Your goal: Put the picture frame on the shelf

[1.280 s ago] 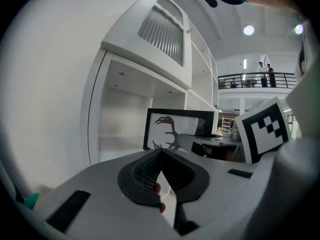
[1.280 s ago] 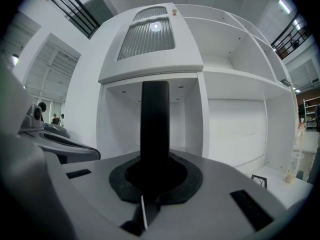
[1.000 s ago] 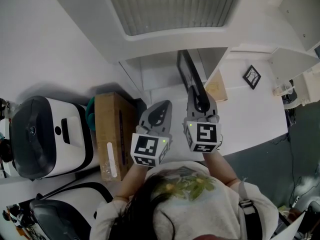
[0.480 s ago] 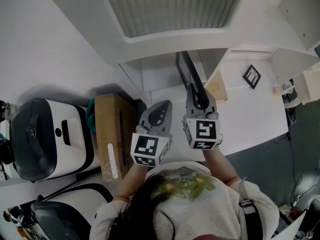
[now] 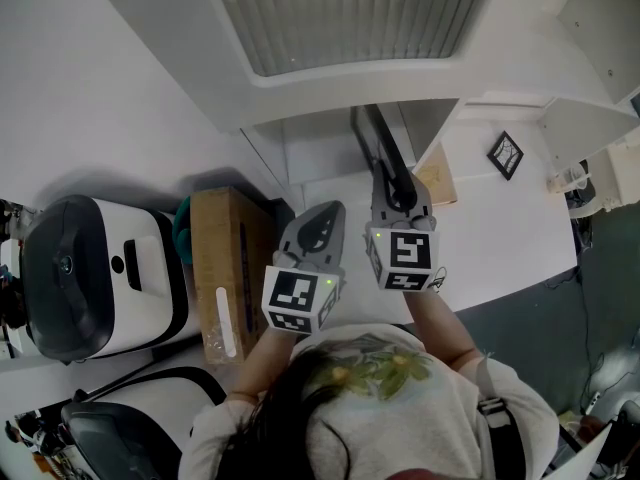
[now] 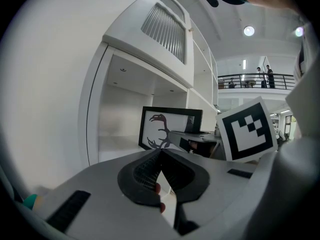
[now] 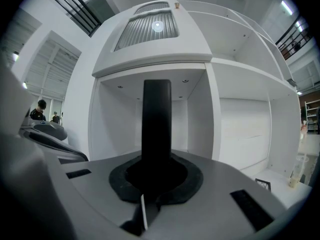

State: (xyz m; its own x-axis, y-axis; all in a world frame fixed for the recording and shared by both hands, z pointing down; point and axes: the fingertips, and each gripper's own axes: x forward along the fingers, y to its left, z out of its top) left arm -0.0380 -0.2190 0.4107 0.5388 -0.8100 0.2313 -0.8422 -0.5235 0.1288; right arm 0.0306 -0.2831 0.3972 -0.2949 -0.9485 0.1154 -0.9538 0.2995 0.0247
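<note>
The picture frame is black and shows edge-on in the head view, reaching into the lower shelf compartment. My right gripper is shut on its near edge. In the right gripper view the frame stands upright as a dark bar between the jaws of the right gripper. From the left gripper view, the frame's face carries a dark antlered silhouette. My left gripper hangs just left of the right one, shut on nothing; its jaws meet at their tips.
The white shelf unit has a louvred top and more compartments to the right. A small black frame and a tan board rest on the white counter. A cardboard box and white machines stand left.
My right gripper has carried the frame a little farther toward the shelf opening. The left gripper has stayed where it was.
</note>
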